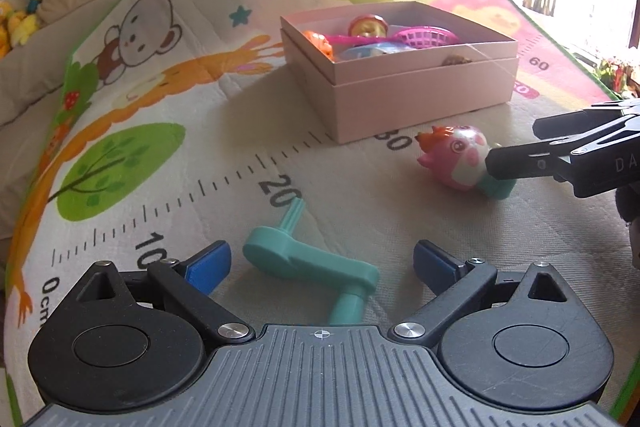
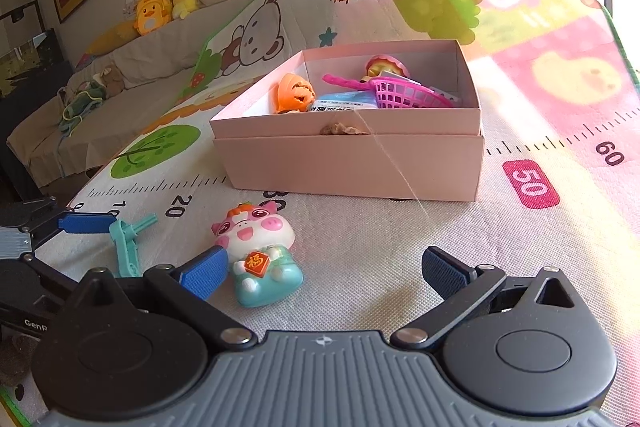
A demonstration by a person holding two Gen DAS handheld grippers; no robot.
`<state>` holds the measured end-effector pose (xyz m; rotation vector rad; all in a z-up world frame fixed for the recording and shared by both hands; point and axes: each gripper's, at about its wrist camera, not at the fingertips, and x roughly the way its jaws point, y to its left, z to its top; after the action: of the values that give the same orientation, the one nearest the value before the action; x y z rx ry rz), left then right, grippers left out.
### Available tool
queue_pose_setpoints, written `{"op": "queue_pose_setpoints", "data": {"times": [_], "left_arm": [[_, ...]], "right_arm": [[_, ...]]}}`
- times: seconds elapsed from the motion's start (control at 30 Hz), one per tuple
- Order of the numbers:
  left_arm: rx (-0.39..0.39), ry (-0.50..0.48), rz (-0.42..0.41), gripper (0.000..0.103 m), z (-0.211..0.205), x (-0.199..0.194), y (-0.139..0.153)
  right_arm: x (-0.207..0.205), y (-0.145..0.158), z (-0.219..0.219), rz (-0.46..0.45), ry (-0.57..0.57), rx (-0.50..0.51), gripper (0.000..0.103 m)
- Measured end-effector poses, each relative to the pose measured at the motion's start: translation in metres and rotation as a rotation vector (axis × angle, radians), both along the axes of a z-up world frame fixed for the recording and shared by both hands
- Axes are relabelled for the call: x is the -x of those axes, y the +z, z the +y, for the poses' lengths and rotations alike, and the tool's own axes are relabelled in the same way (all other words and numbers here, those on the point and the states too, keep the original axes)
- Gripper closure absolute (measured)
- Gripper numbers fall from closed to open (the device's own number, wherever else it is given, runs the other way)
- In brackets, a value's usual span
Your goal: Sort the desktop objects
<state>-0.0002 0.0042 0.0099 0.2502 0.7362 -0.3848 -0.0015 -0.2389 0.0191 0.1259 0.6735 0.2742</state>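
A teal plastic crank handle (image 1: 312, 263) lies on the play mat between the open fingers of my left gripper (image 1: 322, 263). It also shows in the right wrist view (image 2: 128, 243). A pink and white pig toy in teal clothes (image 2: 260, 255) lies on the mat just inside the left finger of my open right gripper (image 2: 324, 273). In the left wrist view the pig toy (image 1: 460, 159) has the right gripper's finger (image 1: 520, 163) beside it. A pink box (image 2: 352, 163) behind holds several toys.
The play mat (image 1: 200, 155) has a printed ruler and cartoon animals. The box (image 1: 420, 95) holds an orange toy (image 2: 296, 93) and a pink basket (image 2: 404, 93). A sofa with plush toys (image 2: 160, 11) stands at the back left. A bright window lies to the right.
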Motion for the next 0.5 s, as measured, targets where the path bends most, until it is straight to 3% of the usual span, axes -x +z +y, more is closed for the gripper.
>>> {"op": "queue_pose_setpoints", "data": {"times": [0.13, 0.33, 0.5], "left_arm": [[-0.018, -0.004, 0.007, 0.002, -0.003, 0.017, 0.003], [0.042, -0.041, 0.088, 0.002, -0.001, 0.047, 0.006], [0.078, -0.134, 0.116, 0.001, -0.021, 0.065, 0.002]], "right_arm": [[0.0, 0.0, -0.001, 0.001, -0.005, -0.006, 0.0], [0.0, 0.0, -0.002, -0.002, -0.008, -0.011, 0.0], [0.001, 0.001, -0.003, -0.008, -0.016, -0.013, 0.0]]}}
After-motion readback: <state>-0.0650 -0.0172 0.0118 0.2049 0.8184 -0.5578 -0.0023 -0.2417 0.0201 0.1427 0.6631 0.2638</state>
